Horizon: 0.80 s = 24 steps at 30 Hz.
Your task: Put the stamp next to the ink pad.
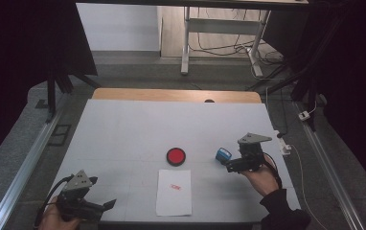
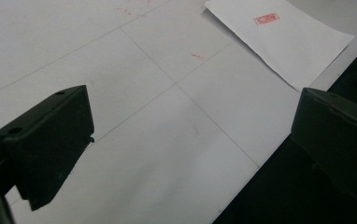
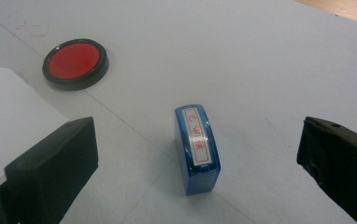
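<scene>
1. Right now your blue stamp [image 3: 196, 148] stands free on the white table cover [image 1: 123, 129], label side up (red characters on a white strip), between the two jaws of your right gripper [image 3: 197, 163] but touching neither.
2. Your right gripper's jaws stand wide apart, with clear cover showing on both sides of the stamp; nothing is pinched.
3. From the high view, the stamp [image 1: 223, 154] sits just ahead of your right gripper [image 1: 236, 164], toward the right side of the table.
4. Left of the stamp lies the round red ink pad [image 1: 176, 156] in its black rim, apart from it.
5. Nearer to you than the pad lies the sheet of paper [image 1: 174, 192], carrying one red stamp mark [image 1: 175, 187] in its upper half.
6. Your left gripper [image 1: 105, 206] rests at the near left corner of the table, well apart from the stamp; its jaws are spread (the left gripper view shows bare cover between them) and hold nothing.
</scene>
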Each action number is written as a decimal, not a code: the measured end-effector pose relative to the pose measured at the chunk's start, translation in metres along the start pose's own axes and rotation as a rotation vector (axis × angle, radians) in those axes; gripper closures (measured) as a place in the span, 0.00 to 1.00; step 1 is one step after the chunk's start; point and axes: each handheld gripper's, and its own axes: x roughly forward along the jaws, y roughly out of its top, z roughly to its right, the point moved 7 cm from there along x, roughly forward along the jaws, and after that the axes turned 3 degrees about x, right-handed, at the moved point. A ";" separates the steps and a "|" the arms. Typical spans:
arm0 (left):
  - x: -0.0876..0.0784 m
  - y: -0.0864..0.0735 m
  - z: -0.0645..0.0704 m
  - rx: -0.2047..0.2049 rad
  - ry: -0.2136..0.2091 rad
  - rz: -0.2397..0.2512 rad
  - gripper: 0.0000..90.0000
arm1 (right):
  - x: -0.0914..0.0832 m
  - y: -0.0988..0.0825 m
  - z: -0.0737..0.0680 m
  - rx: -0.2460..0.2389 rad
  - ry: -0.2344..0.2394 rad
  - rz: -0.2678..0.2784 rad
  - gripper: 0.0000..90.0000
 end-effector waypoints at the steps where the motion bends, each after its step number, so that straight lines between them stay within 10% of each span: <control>1: 0.000 0.000 0.000 -0.001 0.000 0.001 0.00 | -0.003 0.000 -0.001 0.000 0.002 0.001 0.00; 24: -0.001 -0.001 -0.004 -0.017 0.022 -0.003 0.00 | -0.058 -0.020 -0.020 0.045 -0.003 0.050 0.00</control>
